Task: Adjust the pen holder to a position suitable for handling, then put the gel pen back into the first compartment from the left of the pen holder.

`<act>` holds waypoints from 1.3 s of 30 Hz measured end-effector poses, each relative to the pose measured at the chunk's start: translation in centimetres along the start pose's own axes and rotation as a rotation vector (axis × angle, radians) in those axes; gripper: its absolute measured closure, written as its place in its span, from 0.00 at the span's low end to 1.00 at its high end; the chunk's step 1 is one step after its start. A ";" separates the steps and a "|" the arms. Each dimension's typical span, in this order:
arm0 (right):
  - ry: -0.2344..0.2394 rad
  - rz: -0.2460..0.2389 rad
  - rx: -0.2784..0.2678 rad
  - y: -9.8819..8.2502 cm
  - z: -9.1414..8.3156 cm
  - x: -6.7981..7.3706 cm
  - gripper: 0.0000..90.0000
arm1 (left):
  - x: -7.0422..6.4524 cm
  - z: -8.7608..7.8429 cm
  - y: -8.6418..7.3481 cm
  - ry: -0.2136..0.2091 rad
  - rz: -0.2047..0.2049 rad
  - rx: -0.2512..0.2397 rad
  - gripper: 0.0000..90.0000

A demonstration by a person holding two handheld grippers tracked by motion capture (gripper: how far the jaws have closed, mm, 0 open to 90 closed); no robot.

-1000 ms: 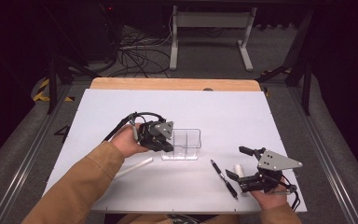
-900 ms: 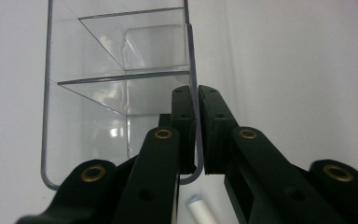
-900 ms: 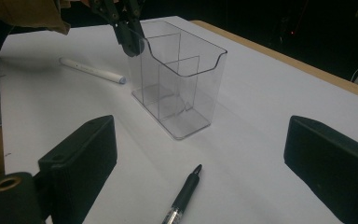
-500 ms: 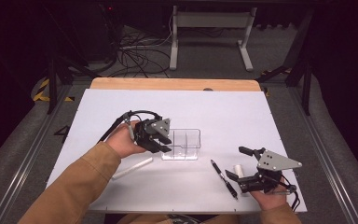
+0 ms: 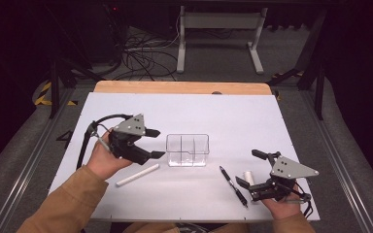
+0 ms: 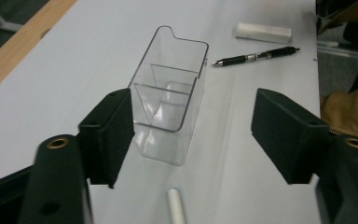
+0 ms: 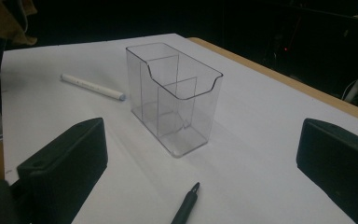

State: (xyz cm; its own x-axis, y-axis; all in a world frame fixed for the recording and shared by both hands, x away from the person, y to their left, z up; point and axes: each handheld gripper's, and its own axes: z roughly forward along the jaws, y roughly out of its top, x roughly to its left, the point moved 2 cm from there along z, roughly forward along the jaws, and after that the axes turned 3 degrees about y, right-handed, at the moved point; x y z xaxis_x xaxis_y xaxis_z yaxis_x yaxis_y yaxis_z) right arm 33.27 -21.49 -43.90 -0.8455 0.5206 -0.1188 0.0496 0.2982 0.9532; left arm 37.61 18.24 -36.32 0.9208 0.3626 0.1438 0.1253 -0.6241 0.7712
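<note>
white table (image 5: 126, 104), clear organizer (image 5: 187, 150) upright, long axis left-right across it

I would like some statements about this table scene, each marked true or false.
1. The clear holder stands upright on the table. True.
2. The left tool grips the holder. False: its jaws, which have just been opening, are open with nothing between them.
3. The black pen lies inside the holder. False: it lies on the table, beside the right tool.
4. A white pen lies near the left tool. True.
5. The right tool is open. True.
</note>
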 end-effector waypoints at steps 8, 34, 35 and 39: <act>-0.023 0.012 0.013 0.5 -0.1 0.0 0.02 | -0.8 -2.1 -2.9 0.081 -0.105 -0.097 0.17; -0.136 0.091 0.071 1.3 0.7 0.1 0.03 | -2.7 -4.6 -10.3 0.218 -0.268 -0.272 0.01; -0.139 0.091 0.077 1.4 0.7 0.1 0.05 | -2.7 -4.6 -10.7 0.224 -0.272 -0.277 0.01; -0.136 0.094 0.082 1.4 0.9 0.2 0.07 | -2.9 -4.9 -11.3 0.244 -0.283 -0.295 0.01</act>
State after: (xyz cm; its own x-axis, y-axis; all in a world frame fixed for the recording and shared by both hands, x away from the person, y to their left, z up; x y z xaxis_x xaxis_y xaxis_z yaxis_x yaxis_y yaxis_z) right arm 33.65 -20.29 -42.81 -0.7554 0.6512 -0.0722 0.1728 0.3043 0.9368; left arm 31.71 27.65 -42.40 0.7472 0.6644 0.0170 0.2159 -0.2668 0.9393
